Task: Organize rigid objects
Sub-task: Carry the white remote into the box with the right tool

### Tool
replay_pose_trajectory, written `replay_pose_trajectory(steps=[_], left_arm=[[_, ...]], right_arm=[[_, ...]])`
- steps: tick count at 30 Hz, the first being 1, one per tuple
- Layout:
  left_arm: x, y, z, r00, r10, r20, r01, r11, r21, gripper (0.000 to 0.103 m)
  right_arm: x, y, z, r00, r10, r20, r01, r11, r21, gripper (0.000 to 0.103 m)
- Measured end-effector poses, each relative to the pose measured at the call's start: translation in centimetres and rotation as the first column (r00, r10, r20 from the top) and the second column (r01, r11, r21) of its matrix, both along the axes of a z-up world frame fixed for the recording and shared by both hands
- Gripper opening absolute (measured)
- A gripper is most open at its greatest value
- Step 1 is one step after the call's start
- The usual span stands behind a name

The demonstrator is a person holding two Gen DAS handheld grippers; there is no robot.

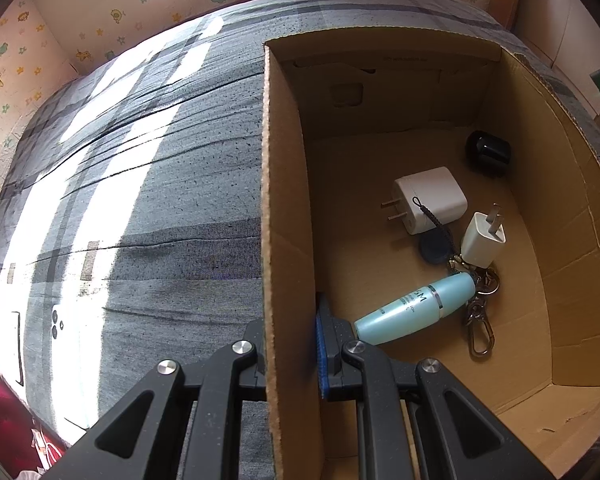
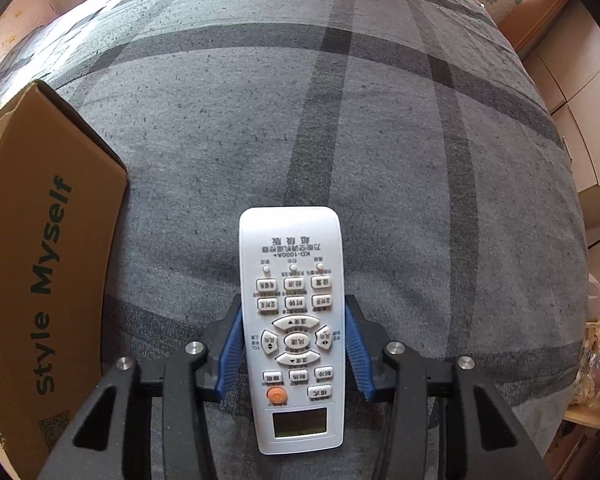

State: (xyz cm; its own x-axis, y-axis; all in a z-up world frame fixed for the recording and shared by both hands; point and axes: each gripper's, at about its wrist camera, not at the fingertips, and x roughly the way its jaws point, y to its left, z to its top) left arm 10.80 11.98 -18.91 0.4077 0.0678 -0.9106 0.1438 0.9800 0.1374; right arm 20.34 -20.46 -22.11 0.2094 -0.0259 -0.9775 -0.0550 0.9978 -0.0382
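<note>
A cardboard box stands on a grey plaid bed. My left gripper is shut on the box's left wall, one finger outside and one inside. In the box lie a teal bottle, two white chargers, a keyring, a dark blue disc and a black object. In the right wrist view a white remote control lies on the bed between the blue pads of my right gripper. The jaws sit beside the remote with small gaps.
The box's outer side, printed "Style Myself", stands left of the remote. A white phone lies on the bed at the far left. Wallpapered walls edge the bed; furniture stands at the right.
</note>
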Motion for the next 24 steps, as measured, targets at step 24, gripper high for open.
replay_pose_trajectory(steps=[24], left_arm=[[-0.1, -0.3, 0.0, 1.0, -0.006, 0.005, 0.006, 1.0, 0.011, 0.015]], right_arm=[[-5.3, 5.5, 9.4, 0.991, 0.032, 0.127, -0.029, 0.999, -0.018, 0.05]])
